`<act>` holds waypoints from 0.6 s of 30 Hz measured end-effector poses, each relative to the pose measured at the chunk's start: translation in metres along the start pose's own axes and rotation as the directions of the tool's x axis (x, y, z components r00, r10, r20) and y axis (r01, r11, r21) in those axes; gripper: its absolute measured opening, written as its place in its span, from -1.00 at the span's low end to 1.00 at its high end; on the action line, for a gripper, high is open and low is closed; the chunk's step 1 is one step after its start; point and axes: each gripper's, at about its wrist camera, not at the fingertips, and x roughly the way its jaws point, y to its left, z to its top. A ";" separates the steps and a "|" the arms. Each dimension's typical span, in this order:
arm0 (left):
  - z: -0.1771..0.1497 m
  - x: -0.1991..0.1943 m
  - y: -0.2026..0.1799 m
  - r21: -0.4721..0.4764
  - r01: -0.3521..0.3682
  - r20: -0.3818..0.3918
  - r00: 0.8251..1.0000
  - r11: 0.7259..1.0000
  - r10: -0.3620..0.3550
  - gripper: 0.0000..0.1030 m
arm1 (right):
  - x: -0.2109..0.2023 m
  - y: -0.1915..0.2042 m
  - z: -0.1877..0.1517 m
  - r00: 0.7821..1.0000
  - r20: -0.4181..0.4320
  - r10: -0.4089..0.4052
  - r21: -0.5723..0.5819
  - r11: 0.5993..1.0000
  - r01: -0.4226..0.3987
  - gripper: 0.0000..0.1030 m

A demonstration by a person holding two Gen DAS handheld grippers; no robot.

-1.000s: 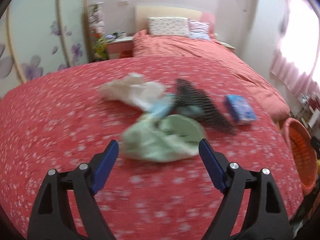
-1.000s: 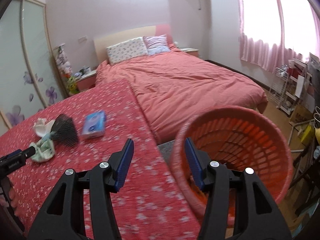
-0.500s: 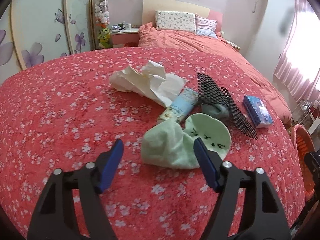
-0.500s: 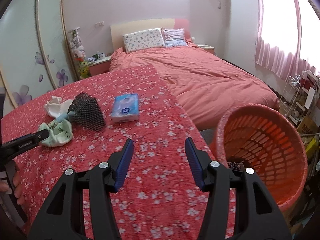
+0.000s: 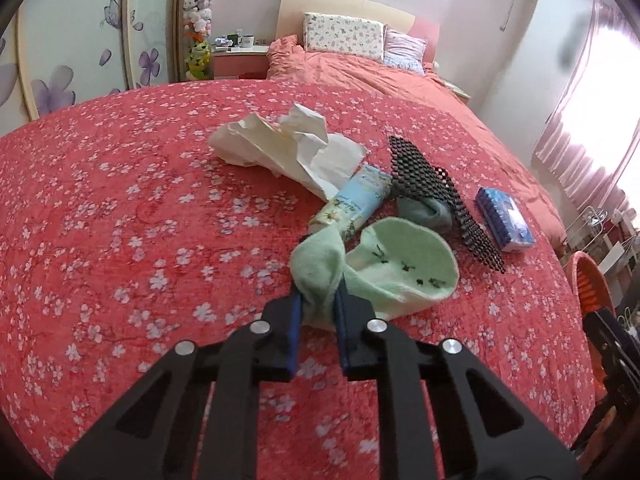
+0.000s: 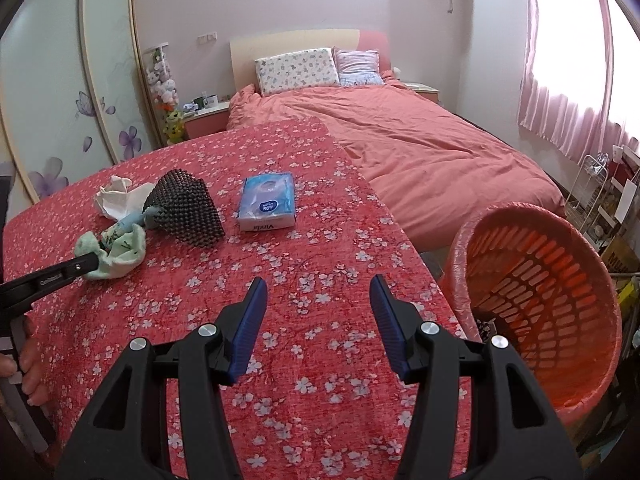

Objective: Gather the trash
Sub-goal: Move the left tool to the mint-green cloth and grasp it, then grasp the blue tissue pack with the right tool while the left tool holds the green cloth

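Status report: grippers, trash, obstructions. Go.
Left gripper just closed on green cloth. Right gripper open, empty. Orange basket beside table, path unobstructed.

Your red floral tablecloth (image 5: 120, 240) carries, ahead of the left tool, a green sock (image 5: 400, 264), tube (image 5: 356, 204), crumpled paper (image 5: 280, 148), black mesh (image 5: 432, 192) and, rightmost, a tissue pack (image 5: 504, 220)

I'm in a home bedroom. There's the made bed (image 6: 420, 148) with two pillows (image 6: 296, 70), pink curtains (image 6: 560, 92) and a flower-printed sliding wardrobe (image 6: 80, 92).
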 end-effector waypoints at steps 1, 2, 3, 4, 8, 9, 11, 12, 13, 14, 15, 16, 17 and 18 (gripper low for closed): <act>0.000 -0.003 0.003 -0.005 -0.001 0.006 1.000 1.000 0.001 -0.70 | 0.001 0.001 0.000 1.000 -0.001 0.001 -0.003 1.000 -0.001 0.05; -0.001 -0.007 0.007 -0.011 0.001 0.014 1.000 1.000 0.000 -0.71 | 0.001 0.002 0.000 1.000 -0.002 0.001 -0.004 1.000 -0.001 0.05; -0.001 -0.011 0.011 -0.016 0.001 0.020 1.000 1.000 -0.001 -0.71 | 0.002 0.003 0.001 1.000 -0.003 0.001 -0.008 1.000 -0.001 0.05; -0.001 -0.016 0.015 -0.022 -0.002 0.031 1.000 1.000 0.003 -0.71 | 0.004 0.005 0.001 1.000 -0.004 0.002 -0.010 1.000 -0.002 0.05; -0.001 -0.038 0.034 -0.037 -0.030 0.083 0.996 0.999 0.033 -0.71 | 0.011 0.008 0.004 1.000 -0.014 0.009 -0.010 1.000 -0.009 0.05; -0.001 -0.043 0.039 -0.042 -0.038 0.093 0.995 0.998 0.042 -0.71 | 0.013 0.009 0.005 1.000 -0.018 0.013 -0.008 1.000 -0.013 0.05; 0.002 -0.052 0.054 -0.064 -0.055 0.114 0.992 0.996 0.062 -0.71 | 0.018 0.011 0.008 0.999 -0.025 0.022 -0.003 1.000 -0.022 0.05; 0.004 -0.057 0.062 -0.079 -0.065 0.124 0.989 0.995 0.075 -0.71 | 0.020 0.012 0.009 0.999 -0.028 0.025 0.000 1.000 -0.025 0.05; 0.006 -0.060 0.068 -0.091 -0.075 0.132 0.987 0.993 0.087 -0.71 | 0.023 0.013 0.010 0.999 -0.031 0.029 0.002 1.000 -0.029 0.05; 0.008 -0.062 0.075 -0.101 -0.083 0.138 0.986 0.991 0.097 -0.71 | 0.027 0.014 0.013 0.999 -0.036 0.035 0.007 0.999 -0.034 0.05; 0.010 -0.063 0.080 -0.111 -0.092 0.143 0.984 0.990 0.107 -0.71 | 0.030 0.015 0.015 0.999 -0.038 0.037 0.011 0.999 -0.037 0.05; 0.013 -0.064 0.086 -0.125 -0.099 0.147 0.982 0.987 0.117 -0.71 | 0.036 0.017 0.019 0.998 -0.042 0.041 0.018 0.999 -0.040 0.05; 0.014 -0.064 0.090 -0.133 -0.101 0.148 0.982 0.986 0.120 -0.71 | 0.039 0.018 0.021 0.998 -0.044 0.043 0.022 0.999 -0.042 0.05; 0.016 -0.064 0.093 -0.139 -0.102 0.148 0.981 0.985 0.123 -0.71 | 0.042 0.018 0.023 0.998 -0.046 0.045 0.027 0.999 -0.044 0.05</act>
